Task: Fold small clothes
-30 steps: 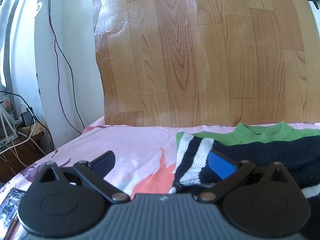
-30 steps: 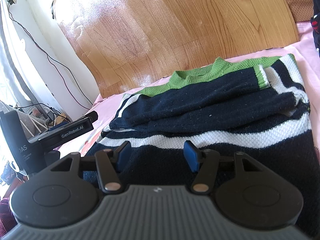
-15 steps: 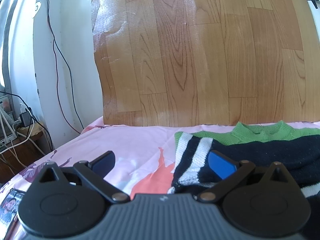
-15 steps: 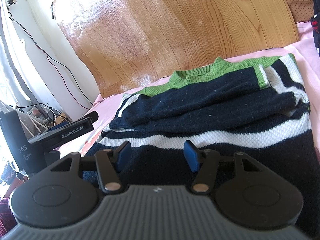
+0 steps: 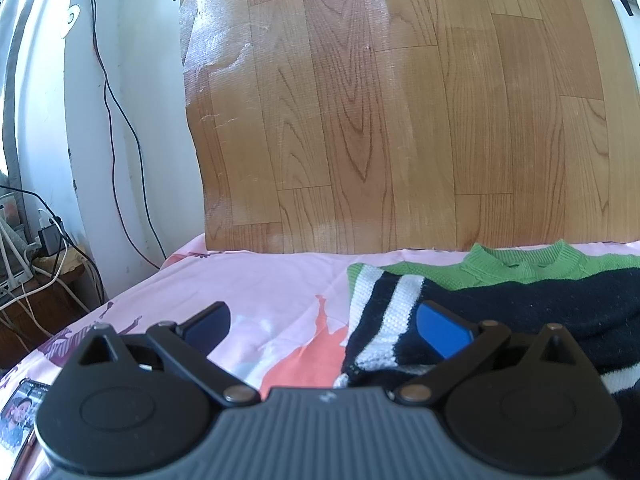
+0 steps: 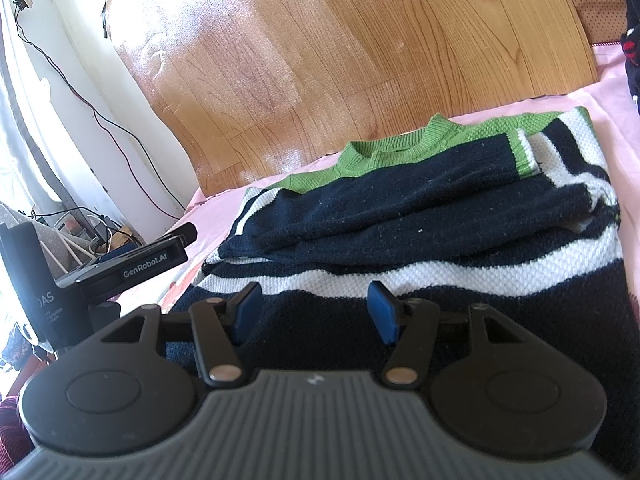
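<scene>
In the left wrist view, the left gripper point(image 5: 326, 330) stands wide open over the pink sheet point(image 5: 256, 280), its right finger against the edge of the knit sweater point(image 5: 520, 304) at lower right. In the right wrist view, "GenRobot.AI" reads on the left gripper's black body at left; the right gripper point(image 6: 314, 312) is open, holding nothing, above the navy, white-striped, green-collared sweater point(image 6: 440, 216), folded before the wood-grain panel point(image 6: 360, 40).

At the left of the right wrist view, white lettering "GenRobot.AI" runs along the side of the other black tool point(image 6: 154, 266), and on the black upright block point(image 6: 36, 280) beside it the partly cut-off letters "DAS" show, with smaller lines beneath too small to read.
</scene>
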### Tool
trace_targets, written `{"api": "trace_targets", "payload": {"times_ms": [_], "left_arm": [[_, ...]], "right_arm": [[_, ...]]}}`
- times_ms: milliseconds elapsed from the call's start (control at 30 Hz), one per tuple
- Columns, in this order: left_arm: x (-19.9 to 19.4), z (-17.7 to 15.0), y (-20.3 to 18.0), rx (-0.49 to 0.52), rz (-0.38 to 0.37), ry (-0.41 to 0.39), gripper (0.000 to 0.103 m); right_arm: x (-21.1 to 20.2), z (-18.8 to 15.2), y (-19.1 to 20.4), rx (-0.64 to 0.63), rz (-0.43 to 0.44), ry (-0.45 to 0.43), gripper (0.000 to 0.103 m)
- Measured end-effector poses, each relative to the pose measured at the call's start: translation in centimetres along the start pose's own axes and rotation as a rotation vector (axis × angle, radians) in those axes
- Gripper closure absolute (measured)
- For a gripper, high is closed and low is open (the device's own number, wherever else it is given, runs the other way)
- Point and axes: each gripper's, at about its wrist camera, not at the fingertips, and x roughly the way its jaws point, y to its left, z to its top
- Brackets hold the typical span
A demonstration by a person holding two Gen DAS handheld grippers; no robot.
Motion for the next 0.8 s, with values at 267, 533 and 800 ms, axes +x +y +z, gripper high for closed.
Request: {"api": "trace_targets", "payload": {"times_ms": [267,533,800], "left_arm": [[-0.02,-0.04,-0.06,0.000,0.001,0.000,0.000],[0.04,-0.02,-0.06,-0.002,0.002,0.001,0.000],[0.07,0.07,0.10,0.005,-0.010,0.002,0.000]], "right_arm": [[-0.01,0.00,0.01,0.000,0.000,0.000,0.042],[0.00,-0.01,0.03,0.000,-0.001,0.000,0.040],[-0.01,0.01,0.02,0.000,-0.001,0.000,0.040]]}}
